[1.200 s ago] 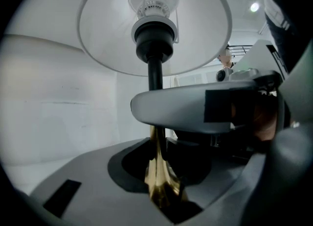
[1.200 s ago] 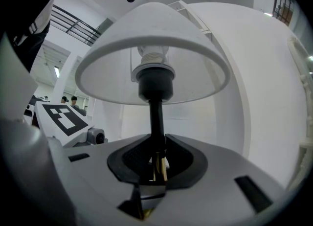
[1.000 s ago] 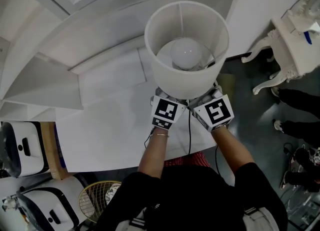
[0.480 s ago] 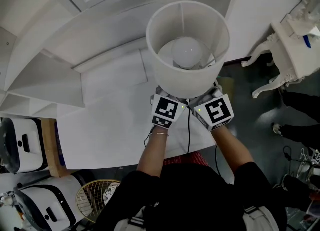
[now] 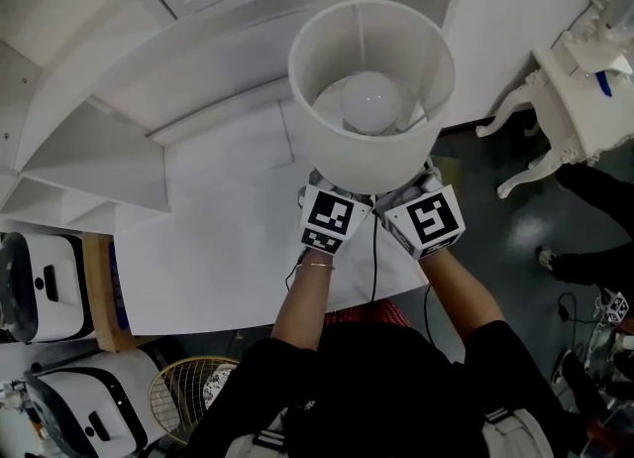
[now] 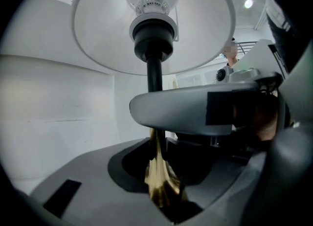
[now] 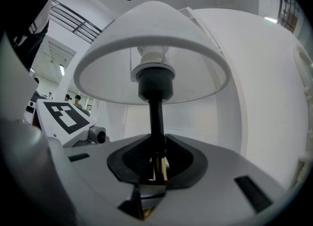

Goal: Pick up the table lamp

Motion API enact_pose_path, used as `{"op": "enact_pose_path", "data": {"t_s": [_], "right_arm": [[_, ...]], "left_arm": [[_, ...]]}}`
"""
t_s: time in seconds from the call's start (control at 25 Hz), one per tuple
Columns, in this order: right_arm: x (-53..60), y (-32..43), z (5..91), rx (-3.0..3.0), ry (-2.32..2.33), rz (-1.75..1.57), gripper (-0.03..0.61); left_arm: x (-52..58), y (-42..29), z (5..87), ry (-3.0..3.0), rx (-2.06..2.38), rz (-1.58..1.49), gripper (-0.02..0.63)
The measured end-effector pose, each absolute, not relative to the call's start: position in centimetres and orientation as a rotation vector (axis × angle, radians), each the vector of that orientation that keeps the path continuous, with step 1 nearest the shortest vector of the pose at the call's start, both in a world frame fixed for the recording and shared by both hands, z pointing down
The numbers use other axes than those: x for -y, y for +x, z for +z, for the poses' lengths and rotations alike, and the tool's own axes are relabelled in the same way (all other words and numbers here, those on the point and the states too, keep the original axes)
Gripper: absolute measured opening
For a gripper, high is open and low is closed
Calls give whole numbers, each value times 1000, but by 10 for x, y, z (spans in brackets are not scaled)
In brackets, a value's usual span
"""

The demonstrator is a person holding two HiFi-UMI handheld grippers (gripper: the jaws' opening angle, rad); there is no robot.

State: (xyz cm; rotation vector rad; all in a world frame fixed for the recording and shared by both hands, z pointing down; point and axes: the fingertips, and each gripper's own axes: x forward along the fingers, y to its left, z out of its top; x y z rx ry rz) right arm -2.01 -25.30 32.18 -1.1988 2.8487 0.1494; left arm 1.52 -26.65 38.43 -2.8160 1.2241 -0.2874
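Note:
The table lamp has a white drum shade [image 5: 371, 154] with a round bulb [image 5: 369, 101] inside; a black stem [image 6: 154, 76] runs down to a brass-coloured part [image 6: 159, 176]. My left gripper [image 6: 157, 144] is shut on the lower stem. My right gripper [image 7: 156, 164] grips the same stem from the other side. In the head view both marker cubes [image 5: 332, 218] [image 5: 428, 220] sit side by side just under the shade, which hides the jaws and the lamp's foot. The lamp stands upright between them, and a dark cord [image 5: 374, 258] hangs from it.
A white table [image 5: 218, 258] lies below the lamp, with white angled shelving [image 5: 89, 149] behind and left. An ornate white side table [image 5: 580, 89] stands at the right, with a person's legs [image 5: 594, 268] near it. White appliances [image 5: 40, 287] and a wire basket [image 5: 188, 397] sit lower left.
The lamp and both grippers have come up slightly together toward the head camera. Both grips look unchanged.

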Motion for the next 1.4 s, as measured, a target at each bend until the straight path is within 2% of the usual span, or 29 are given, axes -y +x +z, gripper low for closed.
{"op": "enact_pose_path", "data": {"t_s": [1.4], "right_arm": [[239, -20, 290, -2854, -1159, 130, 86]], "left_arm": [[250, 14, 349, -2797, -1245, -267, 109]]}}
